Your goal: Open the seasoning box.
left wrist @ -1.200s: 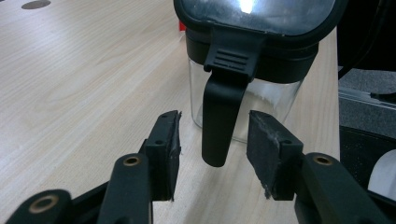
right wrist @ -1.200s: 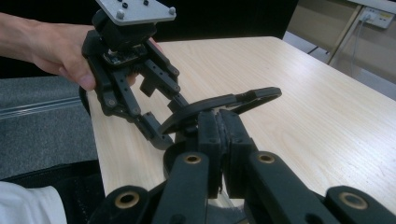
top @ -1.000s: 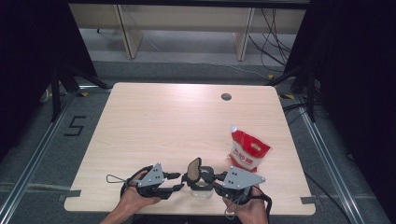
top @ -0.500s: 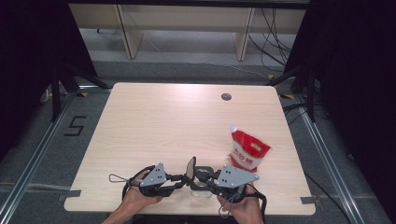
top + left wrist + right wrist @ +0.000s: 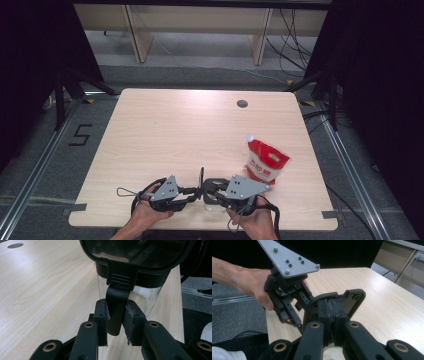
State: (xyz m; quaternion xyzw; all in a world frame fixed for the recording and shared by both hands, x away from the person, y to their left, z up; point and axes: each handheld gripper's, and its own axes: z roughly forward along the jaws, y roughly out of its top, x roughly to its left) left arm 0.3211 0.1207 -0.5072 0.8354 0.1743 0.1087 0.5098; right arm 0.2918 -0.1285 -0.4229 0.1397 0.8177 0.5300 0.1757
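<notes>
Pale wood-grain tabletop [image 5: 165, 135] runs from the person's edge out to dark curtains and a grey floor. At the near edge, the two hand-held grippers meet over a small clear glass jar with a black hinged lid [image 5: 130, 287], which stands on the table between them. The left gripper [image 5: 192, 192], held in the person's left hand [image 5: 150, 215], points toward the jar; in the left gripper view its jaws have just been closing and now pinch the black latch tab [image 5: 115, 312] that hangs from the lid's rim, one pad on each side of it. The lid's dark translucent dome is swung up, facing this camera. The right gripper [image 5: 212, 189], in the right hand [image 5: 255, 222], comes in from the other side; in the right gripper view its pads are pressed together on the black rim of the jar's top, the glass showing just below them. Farther off to the right, well apart from the jar, a red and white stand-up pouch with a corner spout [image 5: 266, 161] rests on the wood. Near the far edge sits a round grey cable grommet [image 5: 242, 104].
</notes>
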